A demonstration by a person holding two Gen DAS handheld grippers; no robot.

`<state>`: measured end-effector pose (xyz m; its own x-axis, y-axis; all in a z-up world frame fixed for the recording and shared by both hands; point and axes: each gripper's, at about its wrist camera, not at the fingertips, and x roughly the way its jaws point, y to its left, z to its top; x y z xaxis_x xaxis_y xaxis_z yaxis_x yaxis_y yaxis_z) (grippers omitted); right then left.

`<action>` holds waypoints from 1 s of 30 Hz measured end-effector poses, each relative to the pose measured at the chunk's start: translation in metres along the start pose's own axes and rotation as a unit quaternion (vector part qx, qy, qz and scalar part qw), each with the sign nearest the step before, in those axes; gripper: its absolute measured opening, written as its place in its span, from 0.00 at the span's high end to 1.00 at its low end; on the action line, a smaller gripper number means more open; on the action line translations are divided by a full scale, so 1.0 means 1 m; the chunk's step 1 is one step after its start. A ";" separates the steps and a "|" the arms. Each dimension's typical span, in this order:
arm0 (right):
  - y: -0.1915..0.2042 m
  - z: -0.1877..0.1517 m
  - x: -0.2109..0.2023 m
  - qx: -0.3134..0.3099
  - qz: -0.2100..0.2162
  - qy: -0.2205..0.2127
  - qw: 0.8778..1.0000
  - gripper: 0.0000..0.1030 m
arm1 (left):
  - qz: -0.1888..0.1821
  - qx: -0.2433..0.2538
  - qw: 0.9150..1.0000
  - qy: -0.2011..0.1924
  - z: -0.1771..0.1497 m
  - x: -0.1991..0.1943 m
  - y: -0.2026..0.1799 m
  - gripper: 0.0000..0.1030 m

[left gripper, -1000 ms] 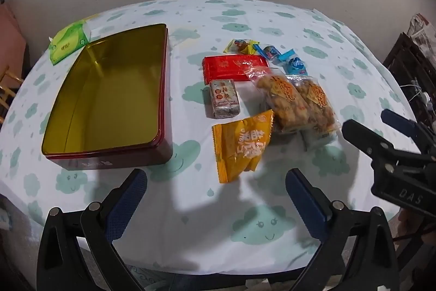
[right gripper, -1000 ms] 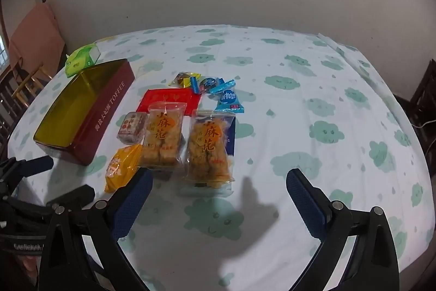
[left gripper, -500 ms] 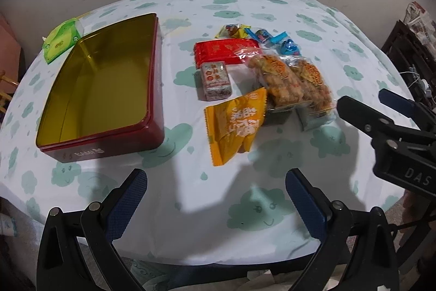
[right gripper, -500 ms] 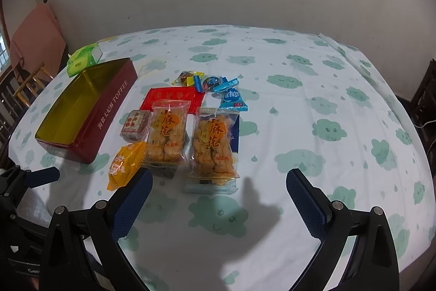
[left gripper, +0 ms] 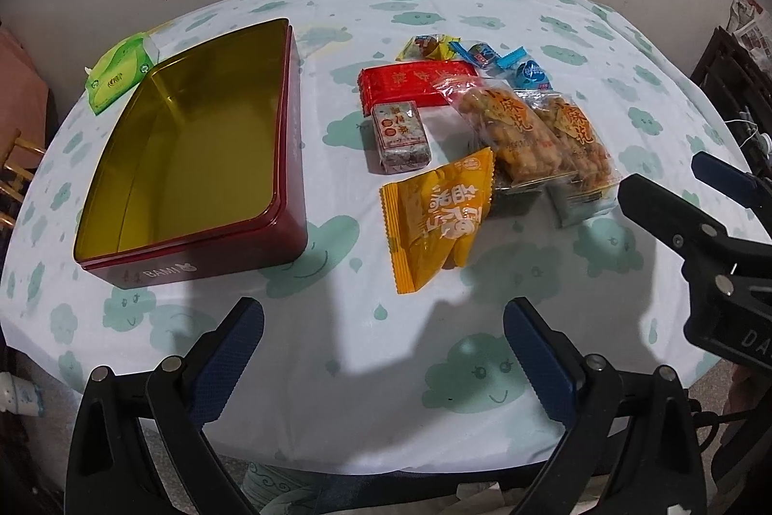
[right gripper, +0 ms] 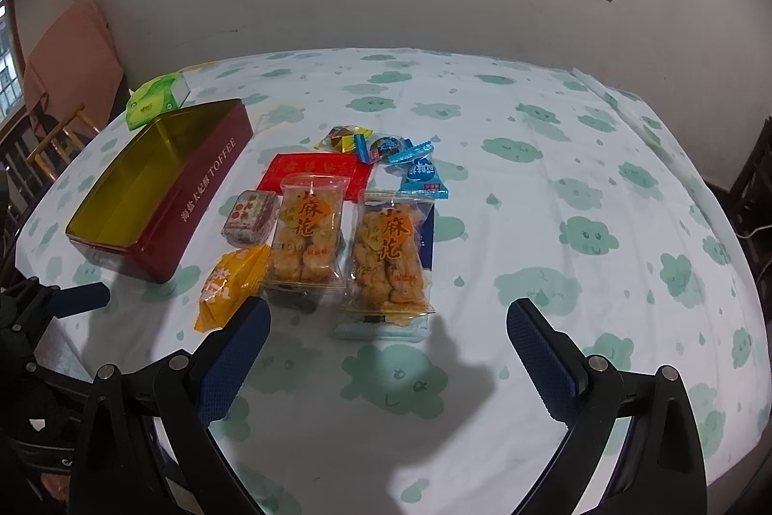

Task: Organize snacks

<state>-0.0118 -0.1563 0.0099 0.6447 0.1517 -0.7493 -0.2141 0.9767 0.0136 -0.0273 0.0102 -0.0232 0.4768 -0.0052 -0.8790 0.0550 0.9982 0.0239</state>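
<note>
Beside tin (left gripper: 289, 158), snack packets (left gripper: 436, 225), tissue pack (left gripper: 118, 73)

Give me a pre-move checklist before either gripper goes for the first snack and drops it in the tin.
1. Red tin open, nothing inside: ok.
2. Left gripper open, holding nothing: ok.
3. Right gripper open, holding nothing: ok.
4. Orange packet nearest the left gripper, nothing lying on it: ok.
5. Two twist-snack bags lie side by side on other packets; whether they lift separately: cannot tell.
6. All the snacks fit in the tin: cannot tell.
</note>
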 end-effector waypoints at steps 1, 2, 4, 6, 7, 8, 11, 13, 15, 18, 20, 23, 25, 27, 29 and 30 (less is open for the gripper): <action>0.000 0.000 0.000 0.001 0.001 0.000 1.000 0.05 | 0.000 -0.001 1.000 0.000 0.000 0.000 0.001 0.05; 0.000 0.000 0.000 0.001 0.000 0.000 1.000 0.05 | 0.000 -0.002 1.000 0.000 0.000 0.001 0.001 0.06; 0.000 -0.001 0.000 0.002 0.001 0.000 1.000 0.05 | 0.000 -0.002 1.000 0.001 -0.001 0.001 0.002 0.07; 0.002 -0.001 0.001 0.003 0.003 0.000 1.000 0.05 | 0.002 -0.003 1.000 0.000 -0.001 0.001 0.003 0.08; 0.002 0.000 0.001 0.003 0.003 -0.001 1.000 0.05 | 0.002 -0.003 1.000 -0.001 -0.001 0.002 0.003 0.08; 0.002 -0.001 0.001 0.003 0.004 -0.002 1.000 0.05 | 0.002 -0.003 1.000 0.000 0.000 0.002 0.004 0.08; 0.003 0.000 0.000 0.004 0.004 -0.002 1.000 0.05 | 0.001 -0.003 1.000 0.001 0.000 0.003 0.003 0.08; 0.002 -0.001 0.001 0.004 0.005 -0.003 1.000 0.05 | 0.001 -0.002 1.000 0.001 0.000 0.004 0.003 0.08; 0.002 -0.001 0.001 0.004 0.006 -0.002 1.000 0.05 | 0.003 -0.003 1.000 0.001 0.000 0.004 0.003 0.08; 0.003 -0.001 0.001 0.004 0.006 -0.002 1.000 0.05 | 0.001 -0.007 1.000 -0.001 0.000 0.004 0.003 0.08; 0.002 -0.001 0.001 0.004 0.006 -0.003 1.000 0.05 | 0.002 -0.009 1.000 -0.002 0.000 0.004 0.003 0.08; 0.003 -0.001 0.002 0.005 0.007 -0.003 1.000 0.05 | 0.003 -0.010 1.000 -0.001 0.000 0.005 0.004 0.08; 0.003 -0.001 0.002 0.004 0.006 -0.002 1.000 0.05 | 0.000 -0.011 1.000 0.000 0.001 0.005 0.005 0.08; 0.003 -0.001 0.002 0.004 0.006 -0.004 1.000 0.05 | 0.000 -0.012 1.000 -0.001 0.001 0.005 0.006 0.08; 0.003 0.000 0.003 0.003 0.006 -0.003 1.000 0.05 | -0.003 -0.013 1.000 -0.003 0.001 0.005 0.007 0.08; 0.003 0.000 0.002 0.004 0.006 -0.002 1.000 0.05 | -0.004 -0.013 1.000 -0.003 0.001 0.005 0.007 0.08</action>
<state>-0.0113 -0.1535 0.0081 0.6456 0.1646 -0.7458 -0.2162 0.9759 0.0282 -0.0235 0.0175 -0.0267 0.4820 -0.0141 -0.8761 0.0370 0.9993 0.0043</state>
